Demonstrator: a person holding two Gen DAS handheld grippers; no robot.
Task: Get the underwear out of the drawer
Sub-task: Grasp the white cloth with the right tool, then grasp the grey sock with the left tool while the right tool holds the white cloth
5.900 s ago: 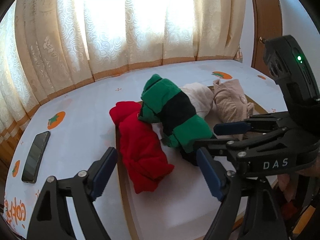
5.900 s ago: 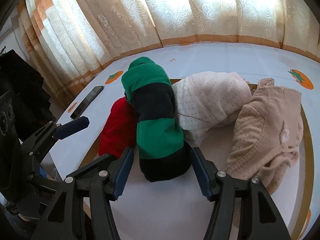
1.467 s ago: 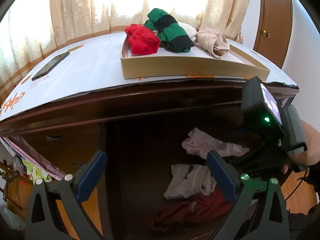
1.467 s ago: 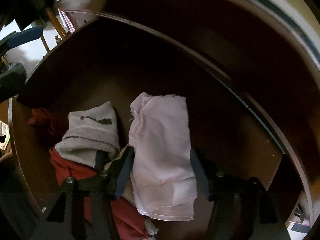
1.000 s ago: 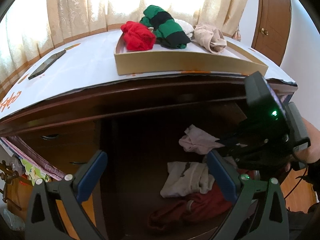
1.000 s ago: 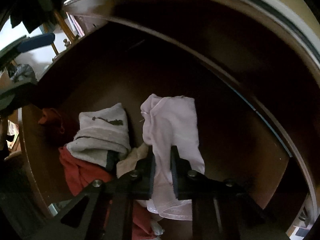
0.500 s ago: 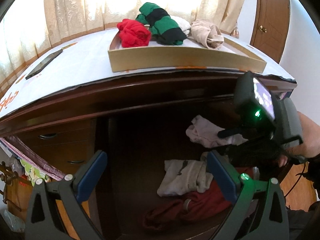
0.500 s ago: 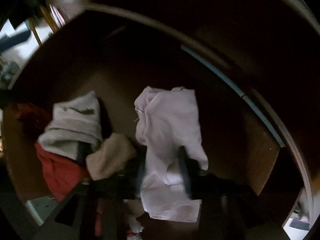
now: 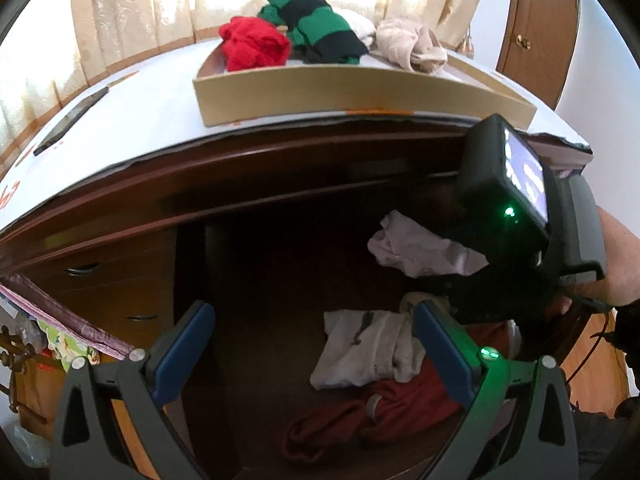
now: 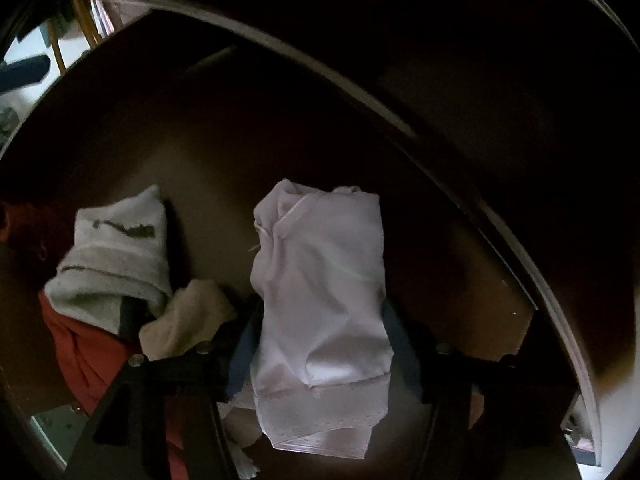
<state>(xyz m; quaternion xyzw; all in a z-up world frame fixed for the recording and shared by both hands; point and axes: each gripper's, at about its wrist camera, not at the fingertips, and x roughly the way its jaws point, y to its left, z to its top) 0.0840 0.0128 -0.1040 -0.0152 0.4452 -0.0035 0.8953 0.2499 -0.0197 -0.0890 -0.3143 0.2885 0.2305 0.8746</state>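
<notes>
Pale pink underwear (image 10: 324,292) hangs lifted above the floor of the open dark wooden drawer (image 10: 224,132). My right gripper (image 10: 320,344) has its blue pads on either side of the garment, a wide gap apart with the cloth bunched between them. In the left wrist view the pink underwear (image 9: 416,252) sticks out left of the right gripper's black body (image 9: 508,208), raised over the drawer (image 9: 256,264). My left gripper (image 9: 312,340) is open and empty, in front of the drawer. A grey-white garment (image 9: 368,348) and a dark red one (image 9: 384,408) lie in the drawer.
A beige tray (image 9: 344,92) on the white-covered dresser top holds red (image 9: 252,44), green-and-black (image 9: 312,20) and beige (image 9: 412,44) clothes. A phone (image 9: 72,120) lies at the top's left. A small beige garment (image 10: 184,320) lies beside the right gripper. Closed drawers (image 9: 104,280) stand at left.
The right gripper closed on the pink underwear and lifted it off the pile; its pads now stand wider apart around the bunched cloth. The left gripper stayed open, moving slightly nearer.
</notes>
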